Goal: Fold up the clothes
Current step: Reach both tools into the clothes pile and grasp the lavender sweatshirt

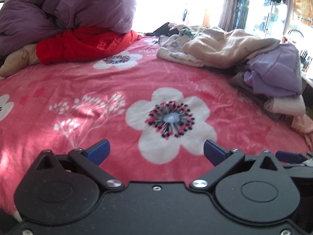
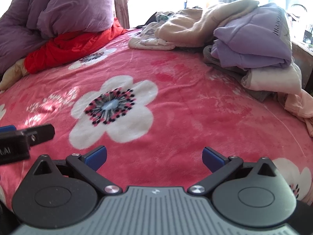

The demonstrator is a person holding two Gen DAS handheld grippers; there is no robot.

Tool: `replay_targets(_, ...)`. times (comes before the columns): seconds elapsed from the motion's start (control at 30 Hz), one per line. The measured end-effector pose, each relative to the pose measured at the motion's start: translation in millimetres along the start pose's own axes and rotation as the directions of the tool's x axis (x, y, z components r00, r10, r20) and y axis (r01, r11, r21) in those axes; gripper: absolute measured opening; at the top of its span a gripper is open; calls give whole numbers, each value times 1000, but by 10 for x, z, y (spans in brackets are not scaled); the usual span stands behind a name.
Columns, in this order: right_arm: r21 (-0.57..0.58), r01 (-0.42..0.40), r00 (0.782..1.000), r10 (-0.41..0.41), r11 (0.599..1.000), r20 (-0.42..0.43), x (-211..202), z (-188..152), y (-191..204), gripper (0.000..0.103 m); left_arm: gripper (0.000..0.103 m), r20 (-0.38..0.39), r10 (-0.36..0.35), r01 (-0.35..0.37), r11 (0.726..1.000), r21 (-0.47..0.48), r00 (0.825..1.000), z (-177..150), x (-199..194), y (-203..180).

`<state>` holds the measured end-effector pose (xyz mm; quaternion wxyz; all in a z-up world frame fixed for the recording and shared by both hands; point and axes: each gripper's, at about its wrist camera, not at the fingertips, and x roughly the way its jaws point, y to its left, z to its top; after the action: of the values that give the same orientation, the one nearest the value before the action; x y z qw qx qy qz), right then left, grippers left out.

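Observation:
A heap of clothes lies at the bed's right side: a folded lilac sweatshirt (image 2: 254, 41) (image 1: 273, 72) on top of cream and grey garments (image 2: 272, 80), with a beige fleece (image 2: 197, 27) (image 1: 225, 47) and a patterned white piece (image 1: 172, 49) behind. My left gripper (image 1: 156, 150) stands open low over the pink flowered blanket (image 1: 97, 82), nothing between its blue pads. My right gripper (image 2: 154, 156) is open too, empty, over the same blanket (image 2: 185, 101). The left gripper's finger (image 2: 39, 132) shows at the right wrist view's left edge. The clothes lie well ahead and to the right of both.
A purple duvet (image 1: 58, 13) (image 2: 58, 11) is bunched over a red quilt (image 1: 82, 43) (image 2: 64, 47) at the far left. Bright windows and curtains (image 1: 234, 4) stand behind the bed. A pale pink garment (image 2: 299, 105) hangs at the right edge.

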<state>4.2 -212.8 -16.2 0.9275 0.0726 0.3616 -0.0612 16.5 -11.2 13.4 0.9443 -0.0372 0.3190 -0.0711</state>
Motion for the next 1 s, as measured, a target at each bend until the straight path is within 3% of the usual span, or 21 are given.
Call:
replay_targets(0.23,124,-4,991,-13,992,135,-8,284,-631,103,103,4,-108,107,985,137,994,534,219,-610)
replay_targets(0.43,233,-18,967,-42,972,252,157,451,-1367,103,103,14,-202,196,962,191,979,942,520,-1275)
replay_targets(0.6,242,6,931,-94,970,353,368,363,-1779,103,103,-4,-305,300,936,185,952,1209,932,-1825)
replay_targets(0.73,338,-1,938,-116,941,328,516,286,-2047,103,101,11,-388,380,909,174,922,1405,1235,-2285)
replay_targets(0.8,373,12,923,-153,928,352,516,299,-2154,103,99,29,-407,396,901,178,913,1483,1381,-2516)
replay_targets(0.87,411,34,911,-197,911,362,524,304,-2273,103,89,29,-417,404,894,194,909,1539,1518,-2726)
replay_targets(1.0,497,17,927,-200,868,318,636,259,-2494,103,80,22,-456,445,876,186,890,1597,1740,-2996)
